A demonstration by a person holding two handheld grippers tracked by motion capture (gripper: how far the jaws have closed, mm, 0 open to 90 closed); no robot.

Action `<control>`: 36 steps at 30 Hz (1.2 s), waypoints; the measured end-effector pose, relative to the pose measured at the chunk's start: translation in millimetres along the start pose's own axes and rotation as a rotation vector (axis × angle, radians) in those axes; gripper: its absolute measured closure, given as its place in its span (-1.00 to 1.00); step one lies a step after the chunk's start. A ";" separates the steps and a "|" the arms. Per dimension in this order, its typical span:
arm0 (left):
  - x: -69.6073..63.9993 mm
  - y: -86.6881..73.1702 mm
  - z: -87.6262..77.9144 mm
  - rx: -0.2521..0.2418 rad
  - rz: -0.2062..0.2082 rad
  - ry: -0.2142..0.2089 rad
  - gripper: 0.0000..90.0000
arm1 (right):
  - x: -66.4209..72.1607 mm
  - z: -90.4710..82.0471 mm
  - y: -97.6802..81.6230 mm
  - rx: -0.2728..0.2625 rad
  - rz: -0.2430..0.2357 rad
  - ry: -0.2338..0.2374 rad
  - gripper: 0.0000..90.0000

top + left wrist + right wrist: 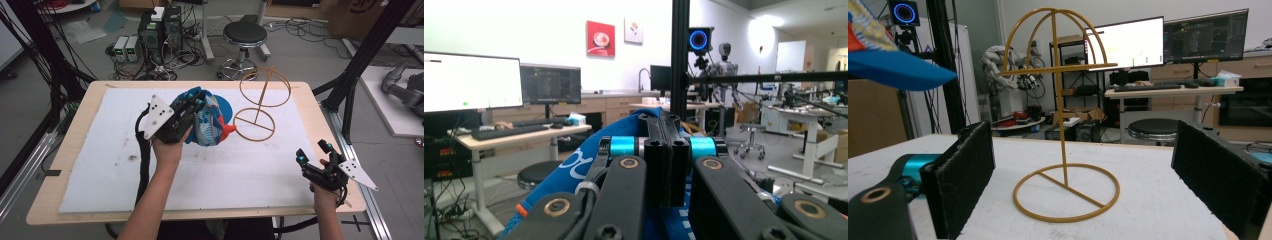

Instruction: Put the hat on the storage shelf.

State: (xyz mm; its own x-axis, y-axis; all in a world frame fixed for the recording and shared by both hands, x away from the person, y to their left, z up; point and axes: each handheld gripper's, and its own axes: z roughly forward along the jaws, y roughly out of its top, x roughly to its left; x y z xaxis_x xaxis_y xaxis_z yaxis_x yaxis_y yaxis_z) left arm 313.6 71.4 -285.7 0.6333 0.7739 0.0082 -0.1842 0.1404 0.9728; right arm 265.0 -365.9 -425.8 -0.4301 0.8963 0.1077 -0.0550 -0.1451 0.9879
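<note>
2 grippers are at work here: at the left, the left gripper (192,107) has its jaws pinched tight on the blue patterned cap (210,120), which it holds lifted over the white mat (100,165), just beside the wire hat stand (260,102). That stand (light and thin, by the look of it) could tip or slide if the cap's brim catches its domed top on the way over. At the right, the right gripper (315,159) waits near the table edge, jaws wide and empty, too far off to steady the stand.
</note>
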 end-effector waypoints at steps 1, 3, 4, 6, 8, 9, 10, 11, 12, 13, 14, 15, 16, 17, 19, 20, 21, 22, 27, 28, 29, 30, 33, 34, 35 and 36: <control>0.1 2.7 2.6 -0.008 -0.002 0.001 0.99 | -0.1 -0.3 -0.2 0.001 0.003 -0.002 -0.78; 0.0 8.2 8.2 -0.027 -0.014 0.007 0.99 | -1.0 -0.5 -0.4 0.001 0.002 -0.004 -0.78; 0.1 11.1 11.1 -0.033 -0.014 0.006 0.99 | -1.0 -0.5 -0.4 0.001 0.002 -0.004 -0.78; -1.3 17.5 17.1 -0.046 -0.011 0.002 0.99 | -1.6 -0.8 -0.1 -0.001 0.001 -0.005 -0.78; -3.2 24.2 23.4 -0.053 0.003 0.001 0.99 | -2.2 -1.1 -0.1 -0.004 0.004 -0.006 -0.78; -4.3 27.6 27.0 -0.058 0.007 -0.002 0.99 | -2.2 -1.2 -0.1 -0.004 0.006 -0.006 -0.78; -5.3 30.9 30.4 -0.061 0.013 -0.002 0.99 | -2.2 -1.2 -0.1 -0.004 0.009 -0.007 -0.78; -6.4 34.1 34.3 -0.069 0.012 -0.002 0.99 | -2.2 -1.2 -0.1 -0.004 0.009 -0.007 -0.78; -8.2 39.2 41.0 -0.087 0.006 -0.011 0.99 | -2.1 -1.2 -0.1 -0.004 0.008 -0.005 -0.78; -8.2 39.2 41.0 -0.087 0.006 -0.011 0.99 | -2.1 -1.2 -0.1 -0.004 0.008 -0.005 -0.78; -9.4 42.2 45.7 -0.097 0.012 -0.019 0.99 | -2.1 -1.2 -0.1 -0.004 0.009 -0.004 -0.78; -11.0 44.4 50.0 -0.101 0.014 -0.020 0.99 | -1.0 -1.2 0.8 -0.005 0.010 0.000 -0.78; -12.4 46.4 54.6 -0.103 0.017 -0.018 0.99 | -1.0 -1.3 1.5 -0.007 0.001 0.003 -0.78; -13.8 48.2 59.1 -0.106 0.020 -0.018 0.99 | -0.6 -1.3 2.1 -0.009 0.000 0.005 -0.78; -16.5 51.2 67.5 -0.112 0.018 -0.018 0.99 | -0.4 -1.5 2.4 -0.008 0.001 0.004 -0.78; -18.2 52.6 71.6 -0.116 0.016 -0.023 0.99 | -0.6 -1.4 2.4 -0.010 0.000 0.005 -0.78; -19.9 54.0 75.6 -0.121 0.016 -0.025 0.99 | -0.7 -1.4 2.2 -0.009 0.001 0.006 -0.78; -21.8 55.2 79.2 -0.128 0.015 -0.025 0.99 | -1.1 -1.3 1.9 -0.010 0.002 0.006 -0.78; -28.2 56.7 97.2 -0.139 0.005 -0.030 0.99 | -1.6 -1.6 1.1 -0.007 0.014 0.003 -0.78; -29.2 56.4 99.9 -0.136 0.007 -0.031 0.99 | -1.6 -1.6 1.1 -0.008 0.015 0.004 -0.78; -30.3 56.0 103.7 -0.138 0.008 -0.033 0.99 | -1.8 -1.4 1.0 -0.009 0.014 0.005 -0.78; -32.7 55.1 110.7 -0.138 0.004 -0.034 0.99 | -2.0 -1.3 0.9 -0.011 0.014 0.007 -0.78; -34.7 54.0 117.9 -0.137 0.009 -0.034 0.99 | -2.0 -1.4 0.8 -0.012 0.017 0.007 -0.78; -35.4 53.4 121.4 -0.135 0.013 -0.034 0.99 | -1.6 -1.3 0.8 -0.015 0.021 0.008 -0.78; -35.7 52.5 124.8 -0.137 0.012 -0.031 0.99 | -1.3 -1.4 0.7 -0.013 0.022 0.007 -0.78; -35.4 51.3 128.1 -0.136 0.008 -0.032 0.99 | -1.3 -1.4 0.7 -0.013 0.022 0.007 -0.78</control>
State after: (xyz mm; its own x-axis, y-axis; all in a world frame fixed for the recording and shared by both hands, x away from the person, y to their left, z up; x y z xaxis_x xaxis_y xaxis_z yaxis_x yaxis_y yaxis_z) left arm 378.0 -28.0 -206.5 0.6543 0.7558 0.0250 -0.2884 0.2188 0.9322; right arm 264.3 -367.7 -425.4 -0.4376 0.8900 0.1282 -0.0570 -0.1697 0.9838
